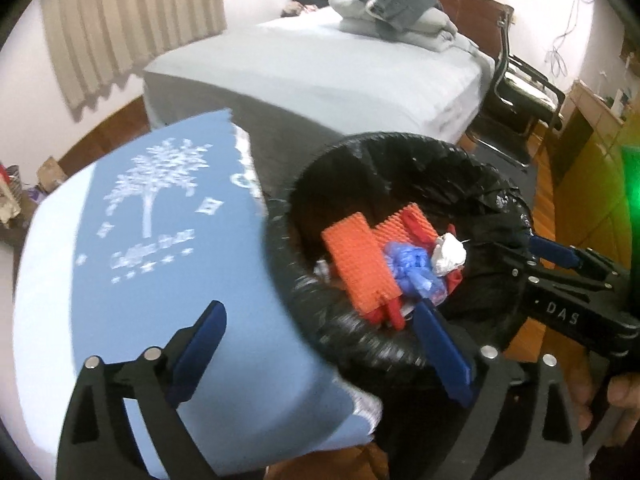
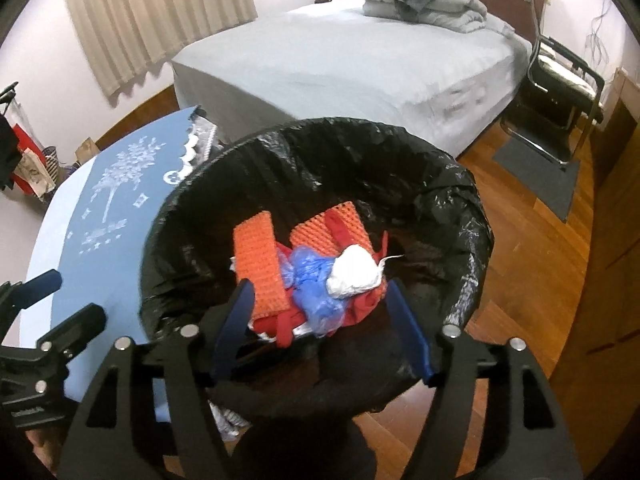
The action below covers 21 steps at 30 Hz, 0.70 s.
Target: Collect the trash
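Nearest us, the left tool [image 1: 316,344] stands spread and empty, one finger over the blue surface [image 1: 160,264], the other over the bin [image 1: 400,148] rim. The right tool [image 2: 324,324] is also spread, empty, above the bin [image 2: 320,140]. Trash [image 2: 316,276] lies inside the black liner. Right of the bin we see free floor [image 2: 532,256]; behind it the bed [image 2: 340,60].

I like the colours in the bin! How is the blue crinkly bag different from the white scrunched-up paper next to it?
The blue crumpled plastic bag looks thin and partly see-through; the white crumpled paper wad looks solid and opaque. The blue bag spreads out loosely and looks bigger; the white wad is a tight lump with a thin twisted tail. Both are scrunched, touching, and lie on top of the orange and red rubbish inside the black-lined bin.
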Each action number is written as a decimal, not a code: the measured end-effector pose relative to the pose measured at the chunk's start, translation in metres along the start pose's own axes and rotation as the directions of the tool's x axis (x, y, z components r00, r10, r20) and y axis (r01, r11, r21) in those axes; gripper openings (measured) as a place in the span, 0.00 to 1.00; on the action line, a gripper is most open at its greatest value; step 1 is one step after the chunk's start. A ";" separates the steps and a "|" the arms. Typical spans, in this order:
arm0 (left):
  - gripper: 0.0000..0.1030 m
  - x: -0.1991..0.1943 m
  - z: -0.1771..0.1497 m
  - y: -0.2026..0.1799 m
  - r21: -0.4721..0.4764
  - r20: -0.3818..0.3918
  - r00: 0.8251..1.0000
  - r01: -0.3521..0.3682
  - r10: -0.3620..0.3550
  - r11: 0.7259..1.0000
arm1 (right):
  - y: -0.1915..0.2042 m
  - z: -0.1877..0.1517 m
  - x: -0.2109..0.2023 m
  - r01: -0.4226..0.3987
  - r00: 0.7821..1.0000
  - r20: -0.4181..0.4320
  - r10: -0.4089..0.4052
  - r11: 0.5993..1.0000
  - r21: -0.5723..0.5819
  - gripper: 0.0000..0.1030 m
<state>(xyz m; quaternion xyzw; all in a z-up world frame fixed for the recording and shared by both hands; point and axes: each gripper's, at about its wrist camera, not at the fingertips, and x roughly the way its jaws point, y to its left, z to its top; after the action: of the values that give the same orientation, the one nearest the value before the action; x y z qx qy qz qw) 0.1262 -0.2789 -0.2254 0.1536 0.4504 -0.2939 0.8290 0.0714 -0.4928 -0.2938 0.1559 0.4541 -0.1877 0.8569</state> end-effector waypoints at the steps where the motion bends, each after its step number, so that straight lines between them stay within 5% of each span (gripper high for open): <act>1: 0.91 -0.010 -0.004 0.005 -0.005 0.011 1.000 -0.012 0.012 1.000 | 0.003 -0.001 -0.006 0.001 1.000 0.004 -0.001 1.000 -0.003 0.68; 6: 0.94 -0.071 -0.019 0.037 -0.064 0.095 0.992 -0.073 0.078 0.995 | 0.027 -0.005 -0.052 -0.013 0.998 0.069 0.013 1.000 -0.006 0.82; 11: 0.94 -0.132 -0.039 0.076 -0.151 0.171 0.966 -0.171 0.196 0.974 | 0.067 -0.009 -0.107 -0.029 0.986 0.164 0.034 0.999 -0.031 0.89; 21: 0.94 -0.237 -0.077 0.146 -0.350 0.246 0.883 -0.303 0.399 0.886 | 0.152 -0.017 -0.193 0.028 0.946 0.325 0.007 0.994 -0.105 0.95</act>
<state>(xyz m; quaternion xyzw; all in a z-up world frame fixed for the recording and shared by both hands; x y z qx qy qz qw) 0.0670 -0.0419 -0.0708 0.0568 0.3178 -0.0852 0.9426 0.0295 -0.3167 -0.1269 0.0737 0.3170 -0.1905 0.9262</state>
